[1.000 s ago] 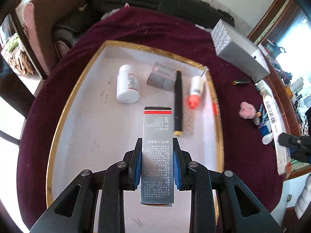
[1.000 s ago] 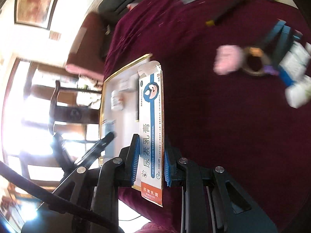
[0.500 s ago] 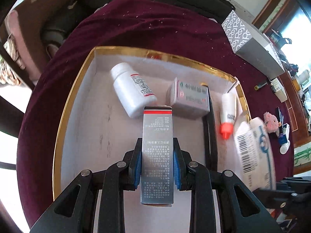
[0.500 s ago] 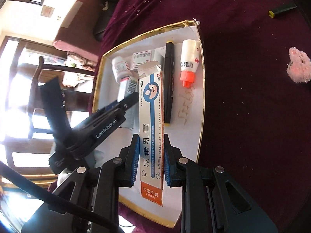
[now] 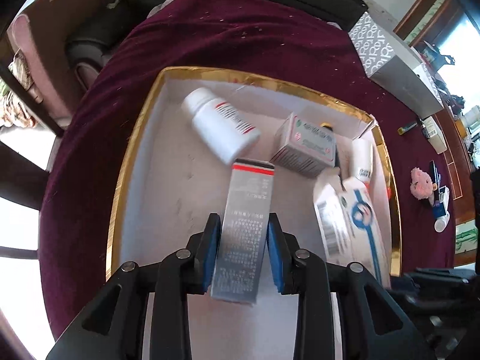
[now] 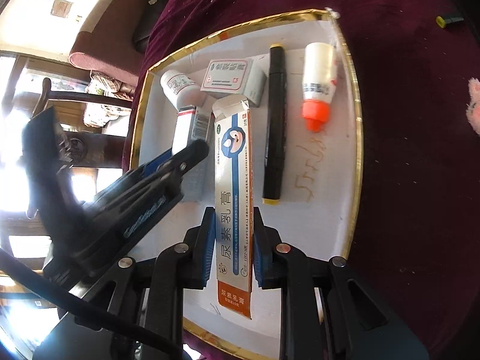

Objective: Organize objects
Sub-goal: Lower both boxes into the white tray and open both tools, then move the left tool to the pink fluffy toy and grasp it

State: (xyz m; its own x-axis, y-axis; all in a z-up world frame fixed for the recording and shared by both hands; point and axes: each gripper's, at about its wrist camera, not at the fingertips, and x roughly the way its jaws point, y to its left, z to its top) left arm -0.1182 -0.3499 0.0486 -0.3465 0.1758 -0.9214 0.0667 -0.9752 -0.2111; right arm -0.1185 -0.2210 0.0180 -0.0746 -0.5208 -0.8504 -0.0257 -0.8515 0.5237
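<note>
left hand-held gripper (image 5: pixel 243 250): over the tray, pointing steeply down. Jaws have just been opening; silver box (image 5: pixel 243 234) is between them, now tilted, with a sliver of gap visible at the right pad. Reads as a release in progress, not a firm pinch.
silver box: long carton with red-and-black band at the far end, skewed where a second ago it sat square in the jaws. Far end just beside the white bottle (image 5: pixel 221 124). Whether it rests on the tray floor I cannot tell.
right hand-held gripper (image 6: pixel 234 246): pads pressed onto the ointment box (image 6: pixel 233 198), a white-and-blue carton with orange base, far flap open. Grip unchanged over the last second.
ointment box position: a second ago it was out over the cloth; now it is over the tray (image 5: pixel 135 138), between the silver box and the black marker (image 6: pixel 274 126).
tray contents: white bottle, small medicine box (image 5: pixel 306 144), black marker, orange-capped bottle (image 6: pixel 317 87), all lying on the white floor inside the gold rim.
bench (image 5: pixel 240 36): maroon cloth; pink plush toy (image 5: pixel 421 183) and a few small items at the right edge, well apart from the tray.
meaning: both cartons have reached the tray; left one looks nearly dropped off, right one likely next.
risk: cartons close together; the open flap could catch.
</note>
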